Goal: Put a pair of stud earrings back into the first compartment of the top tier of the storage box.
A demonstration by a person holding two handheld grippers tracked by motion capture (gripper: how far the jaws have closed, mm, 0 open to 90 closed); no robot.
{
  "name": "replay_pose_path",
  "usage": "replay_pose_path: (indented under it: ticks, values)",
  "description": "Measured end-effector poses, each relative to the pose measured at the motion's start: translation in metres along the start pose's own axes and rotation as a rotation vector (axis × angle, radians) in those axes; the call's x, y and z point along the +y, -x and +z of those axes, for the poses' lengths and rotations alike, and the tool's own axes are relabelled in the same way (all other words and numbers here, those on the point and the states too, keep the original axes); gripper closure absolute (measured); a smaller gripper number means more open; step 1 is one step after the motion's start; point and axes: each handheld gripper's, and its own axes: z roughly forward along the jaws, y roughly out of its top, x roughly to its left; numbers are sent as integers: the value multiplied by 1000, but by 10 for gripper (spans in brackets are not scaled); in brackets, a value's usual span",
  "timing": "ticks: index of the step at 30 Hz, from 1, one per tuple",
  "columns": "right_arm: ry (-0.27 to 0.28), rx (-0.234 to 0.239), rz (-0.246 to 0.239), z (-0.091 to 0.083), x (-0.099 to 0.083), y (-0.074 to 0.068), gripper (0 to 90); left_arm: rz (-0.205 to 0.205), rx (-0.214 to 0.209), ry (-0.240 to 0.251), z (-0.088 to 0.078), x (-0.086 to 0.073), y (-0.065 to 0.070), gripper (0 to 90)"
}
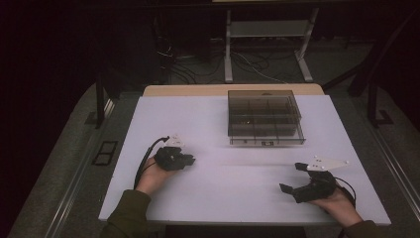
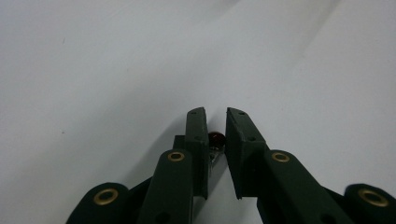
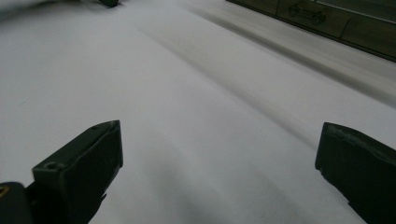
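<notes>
Left hand-held gripper [image 1: 189, 159] near the counter's left edge, roughly midway between near and far edges, jaws pointing toward the counter's middle. Clenched on a small dark red bead-like object [image 2: 216, 137], seen in the left gripper view pinched between the two black fingers [image 2: 196, 135], with a thin pale bit, perhaps wire or a stem, hanging just below it. Too small to tell more of what it is. Held low over the bare white counter [image 1: 223, 193], touching or just above; cannot tell which. Black cable looping back from the gripper body along the left hand [image 1: 151, 176], olive sleeve entering from the near edge.

Right hand-held gripper [image 1: 291, 177] near the counter's near right corner, released: jaws spread wide in both the high view and the right gripper view, nothing but bare counter between the fingers [image 3: 88, 163]. Grey three-cornered plate on top, right hand [image 1: 339, 201] cupped under its body at the near edge.

Farther out, a smoky translucent compartment box [image 1: 265, 119] standing toward the far edge, slightly right of centre, well apart from both grippers; inner dividers visible, contents too dim to make out. Its front wall showing at the top right of the right gripper view.
</notes>
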Motion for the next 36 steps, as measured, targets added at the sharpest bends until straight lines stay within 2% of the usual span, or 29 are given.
replay_pose_path:
  ticks: [8, 21, 28, 36]
  values:
    - [1, 0, 0, 0, 0, 0, 4, -12, -8, 19, -4, 2, 0, 782]
    - [2, 1, -2, 0, 0, 0, 4, -47, -31, 101, -19, 10, 4, 781]
    - [2, 1, -3, 0, 0, 0, 4, -40, -43, 132, -25, 19, 7, 781]
    - [2, 1, 1, 0, 0, 0, 4, -29, -66, 173, -29, 36, 13, 782]
